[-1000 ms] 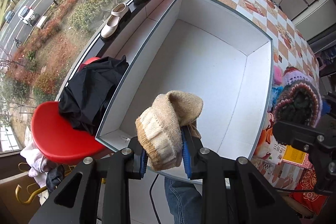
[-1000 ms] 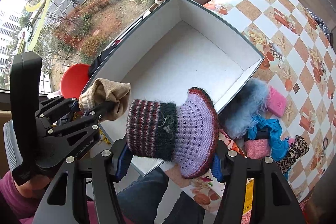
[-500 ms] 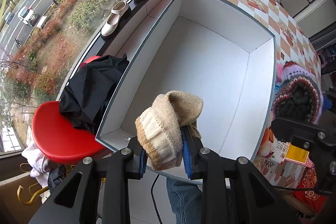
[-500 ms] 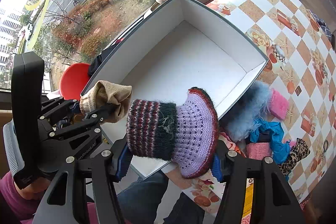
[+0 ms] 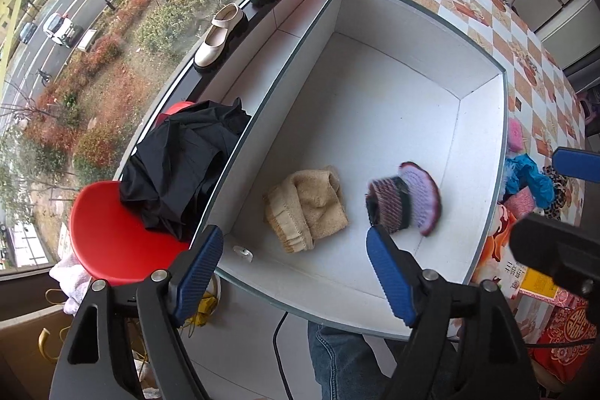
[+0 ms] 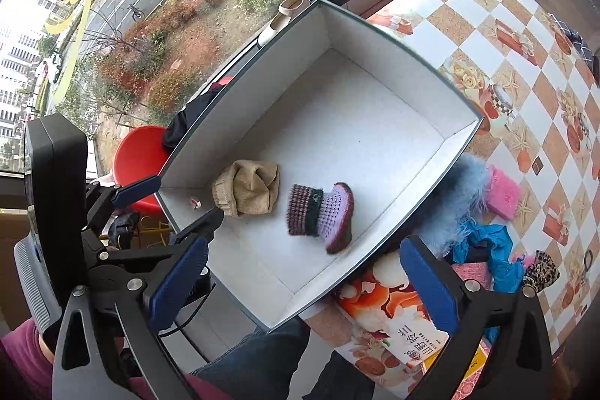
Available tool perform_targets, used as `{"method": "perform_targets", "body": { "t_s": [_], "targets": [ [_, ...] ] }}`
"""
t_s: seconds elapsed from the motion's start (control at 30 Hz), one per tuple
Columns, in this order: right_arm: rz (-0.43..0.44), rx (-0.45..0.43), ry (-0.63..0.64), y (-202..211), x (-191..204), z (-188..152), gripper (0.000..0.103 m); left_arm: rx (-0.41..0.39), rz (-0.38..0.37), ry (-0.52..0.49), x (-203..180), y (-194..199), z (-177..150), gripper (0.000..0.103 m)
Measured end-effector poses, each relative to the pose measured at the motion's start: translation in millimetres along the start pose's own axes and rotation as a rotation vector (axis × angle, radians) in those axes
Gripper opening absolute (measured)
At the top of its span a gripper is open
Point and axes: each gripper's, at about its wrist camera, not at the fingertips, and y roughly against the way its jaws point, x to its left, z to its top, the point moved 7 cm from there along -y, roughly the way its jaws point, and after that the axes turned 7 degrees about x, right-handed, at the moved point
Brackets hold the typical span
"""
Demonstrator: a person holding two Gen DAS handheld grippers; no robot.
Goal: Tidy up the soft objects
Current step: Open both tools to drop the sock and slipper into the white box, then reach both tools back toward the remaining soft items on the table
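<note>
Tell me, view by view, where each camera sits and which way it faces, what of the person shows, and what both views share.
Left wrist: sits on the left tool, facing almost straight down into the white box; its open blue-padded fingers, the other tool's edge and a jeans leg show.
Right wrist: sits on the right tool, facing steeply down over the box's near corner; its open fingers, the left tool and jeans show.
Shared: the box, the beige hat and purple hat lying inside, untouched by any pad.

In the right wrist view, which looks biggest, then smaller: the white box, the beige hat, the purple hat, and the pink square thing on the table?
1. white box, by far the largest.
2. beige hat and purple hat look about alike, so no ranking between them.
3. pink square thing, smallest.
</note>
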Motion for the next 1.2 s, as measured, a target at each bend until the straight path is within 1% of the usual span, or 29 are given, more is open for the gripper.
{"method": "perform_targets", "body": {
  "t_s": [0.1,0.2,0.27,0.47,0.6,0.73,0.8,0.9,0.97,1.1,1.2],
  "targets": [
    [-0.003,-0.012,-0.023,4,-6,1,0.103,0.015,-0.012,0.011,1,-1,1,0.089],
    [-0.006,-0.010,-0.044,7,-13,-1,0.103,0.014,-0.024,0.012,0,1,2,0.101],
    [-0.006,-0.007,-0.056,8,-18,-3,0.103,0.011,-0.037,0.000,-3,5,4,0.103],
    [0.005,-0.030,-0.096,28,-37,-11,0.103,0.013,-0.121,-0.068,-30,20,13,0.103],
    [-0.003,-0.060,-0.168,54,-73,-21,0.103,-0.012,-0.144,-0.164,-63,37,23,0.103],
    [-0.036,-0.080,-0.278,77,-131,-42,0.103,-0.026,-0.154,-0.264,-102,47,29,0.103],
    [-0.061,-0.069,-0.333,79,-164,-54,0.103,-0.021,-0.155,-0.301,-119,48,30,0.103],
    [-0.084,-0.014,-0.399,68,-210,-75,0.103,-0.009,-0.153,-0.348,-141,48,31,0.103],
    [-0.082,0.033,-0.418,52,-232,-85,0.103,-0.001,-0.148,-0.372,-154,47,30,0.103],
    [-0.039,0.124,-0.402,10,-259,-93,0.103,0.018,-0.123,-0.420,-178,44,29,0.103],
    [0.023,0.170,-0.367,-22,-267,-86,0.103,0.030,-0.098,-0.450,-195,41,31,0.103]
  ]
}}
